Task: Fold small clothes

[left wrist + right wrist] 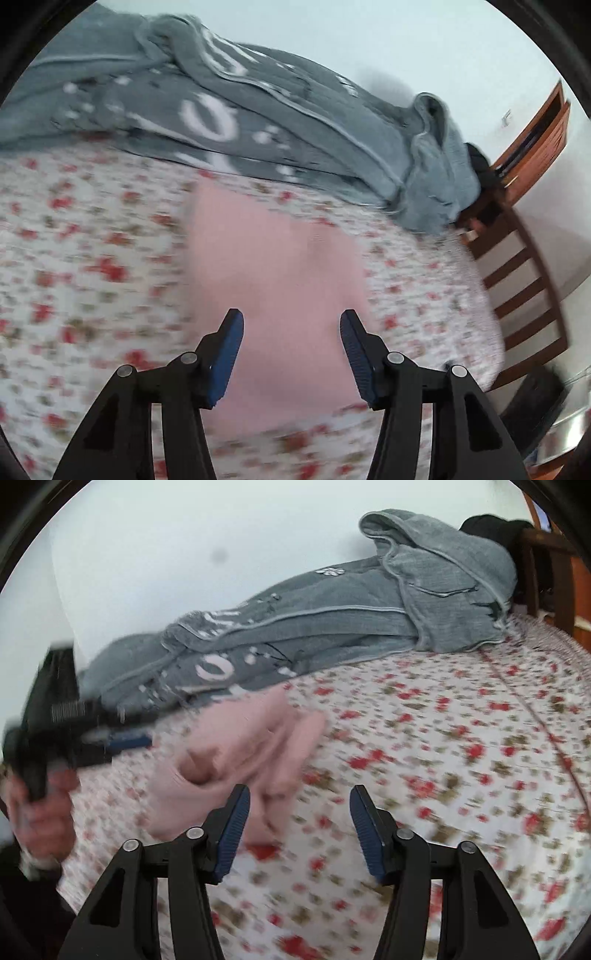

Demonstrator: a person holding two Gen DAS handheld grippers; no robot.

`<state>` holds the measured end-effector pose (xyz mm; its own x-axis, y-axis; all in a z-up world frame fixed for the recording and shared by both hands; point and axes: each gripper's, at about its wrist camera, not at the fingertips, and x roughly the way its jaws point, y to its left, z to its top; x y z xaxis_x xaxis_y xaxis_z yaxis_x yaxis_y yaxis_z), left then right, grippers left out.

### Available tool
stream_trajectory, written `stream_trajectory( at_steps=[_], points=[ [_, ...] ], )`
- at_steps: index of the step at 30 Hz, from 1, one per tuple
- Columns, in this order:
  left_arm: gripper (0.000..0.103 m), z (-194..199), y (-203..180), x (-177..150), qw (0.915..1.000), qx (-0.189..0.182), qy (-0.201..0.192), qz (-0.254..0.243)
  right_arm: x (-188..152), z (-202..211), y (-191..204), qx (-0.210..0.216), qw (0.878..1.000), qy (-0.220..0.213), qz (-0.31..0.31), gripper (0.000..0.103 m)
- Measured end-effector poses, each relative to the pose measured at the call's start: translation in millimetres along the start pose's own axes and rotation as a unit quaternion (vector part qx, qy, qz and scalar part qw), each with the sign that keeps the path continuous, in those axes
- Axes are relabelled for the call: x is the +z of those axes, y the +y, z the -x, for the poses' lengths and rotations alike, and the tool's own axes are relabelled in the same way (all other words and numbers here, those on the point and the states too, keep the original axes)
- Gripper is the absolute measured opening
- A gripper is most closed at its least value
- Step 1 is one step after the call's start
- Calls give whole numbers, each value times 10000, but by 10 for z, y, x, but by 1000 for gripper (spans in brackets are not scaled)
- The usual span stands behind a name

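Note:
A small pink garment (273,280) lies on the flowered bedspread (81,258). In the left wrist view my left gripper (291,321) hovers above its near part, open, with nothing pinched between the blue pads. In the right wrist view the pink garment (236,753) looks bunched and partly folded, left of centre. My right gripper (300,794) is open just to its right, over the bedspread (443,757), its left pad (236,812) close to the cloth's edge. The left gripper (125,738) shows there at the far left, blurred, in a person's hand (40,812).
A grey blanket (240,110) with white marks lies heaped along the far side of the bed, against a pale wall. A dark wooden slatted bed end (524,280) stands at the right edge. A wooden cabinet (535,140) stands beyond it.

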<state>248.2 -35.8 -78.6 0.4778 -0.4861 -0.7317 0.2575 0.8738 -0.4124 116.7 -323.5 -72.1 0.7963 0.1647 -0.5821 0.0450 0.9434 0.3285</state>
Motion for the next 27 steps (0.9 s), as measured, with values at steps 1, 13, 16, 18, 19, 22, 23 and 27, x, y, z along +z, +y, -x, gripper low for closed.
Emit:
stream_trajectory(
  at_steps=[1,13,16,18,19,22,23,27],
  points=[
    [52,49,103,-55,9999,122,-36,-91,42,-60,45,107,9999,16,-80,61],
    [52,-124,1061,-693,9905,1264,-115,-526,180,-1213,307,610,9873,967,-1107,46],
    [63,-143,1097,-820,9912,1074,-395,-664,236,-1097,400,497,9947,606,-666,22],
    [70,-174,1036,-871,9888,1104,-448,-899,301,-946,365,705,9953,287,-602,21],
    [71,-193,996,-888,9864,1200,-445,-1027,318,-871,325,736,9954,122,-606,21],
    [73,-210,953,-897,9850,1151,-442,-1206,277,-861,205,458,9976,9,-516,20],
    [73,-208,962,-893,9858,1096,-438,-1192,226,-939,141,344,9980,144,-504,21],
    [71,-114,1014,-858,9919,807,-442,-870,97,-1129,-101,291,9953,505,-773,30]
  ],
)
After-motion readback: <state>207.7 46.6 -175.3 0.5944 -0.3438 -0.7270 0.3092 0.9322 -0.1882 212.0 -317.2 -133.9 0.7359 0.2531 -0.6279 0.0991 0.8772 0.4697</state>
